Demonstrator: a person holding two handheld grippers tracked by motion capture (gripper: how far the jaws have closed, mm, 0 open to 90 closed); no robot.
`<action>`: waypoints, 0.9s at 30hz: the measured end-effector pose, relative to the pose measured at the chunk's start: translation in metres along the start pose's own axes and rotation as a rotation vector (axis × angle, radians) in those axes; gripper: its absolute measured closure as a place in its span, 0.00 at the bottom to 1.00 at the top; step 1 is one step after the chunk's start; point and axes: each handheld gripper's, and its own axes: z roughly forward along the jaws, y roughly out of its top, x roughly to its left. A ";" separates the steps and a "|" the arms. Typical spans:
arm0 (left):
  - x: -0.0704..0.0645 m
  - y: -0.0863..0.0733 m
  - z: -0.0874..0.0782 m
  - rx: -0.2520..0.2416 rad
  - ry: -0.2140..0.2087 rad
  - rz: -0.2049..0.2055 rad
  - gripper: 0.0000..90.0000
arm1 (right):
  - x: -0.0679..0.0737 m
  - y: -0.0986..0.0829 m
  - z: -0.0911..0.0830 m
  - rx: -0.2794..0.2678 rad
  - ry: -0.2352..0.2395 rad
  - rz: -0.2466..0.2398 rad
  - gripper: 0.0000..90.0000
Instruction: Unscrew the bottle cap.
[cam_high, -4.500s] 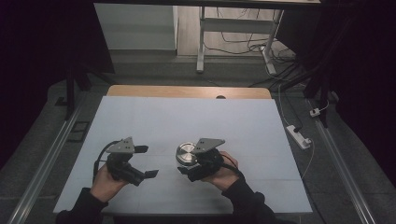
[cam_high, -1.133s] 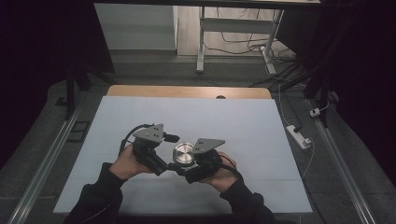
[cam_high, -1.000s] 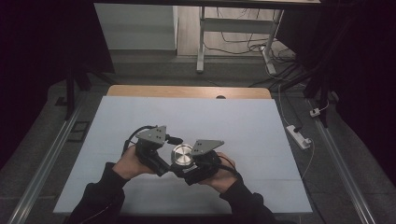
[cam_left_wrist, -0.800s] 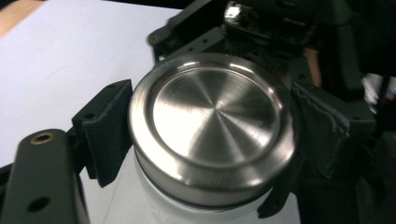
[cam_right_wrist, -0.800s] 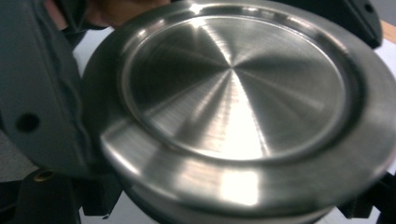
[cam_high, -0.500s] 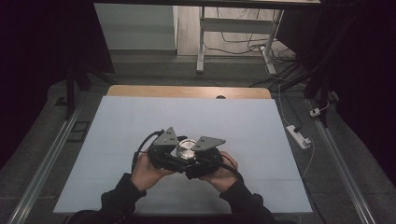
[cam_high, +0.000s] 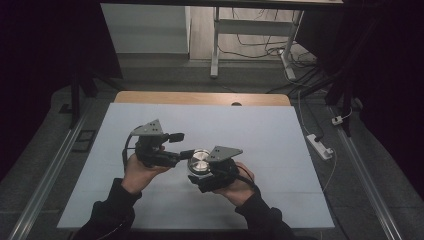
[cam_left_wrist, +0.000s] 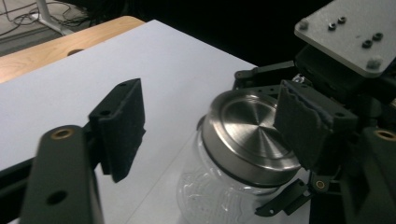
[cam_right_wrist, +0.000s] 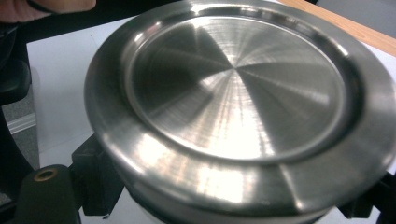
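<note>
Now my right gripper seemingly clamped on glass jar, steel lid above its fingers, left gripper fingers apart, one pad touching lid.

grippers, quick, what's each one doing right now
Left gripper: open, its fingers either side of the steel lid, not clamped.
Right gripper: shut on the glass jar, under the lid.
</note>
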 end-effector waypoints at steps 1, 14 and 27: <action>0.000 0.000 0.000 0.000 0.000 0.000 0.32 | 0.000 0.000 0.000 0.000 0.000 0.000 0.17; -0.004 -0.001 0.008 0.056 -0.008 0.041 0.45 | -0.001 0.001 -0.003 -0.011 0.003 -0.010 0.17; -0.008 -0.003 0.029 0.183 -0.213 0.171 0.12 | 0.002 0.001 -0.002 -0.016 0.042 -0.027 0.17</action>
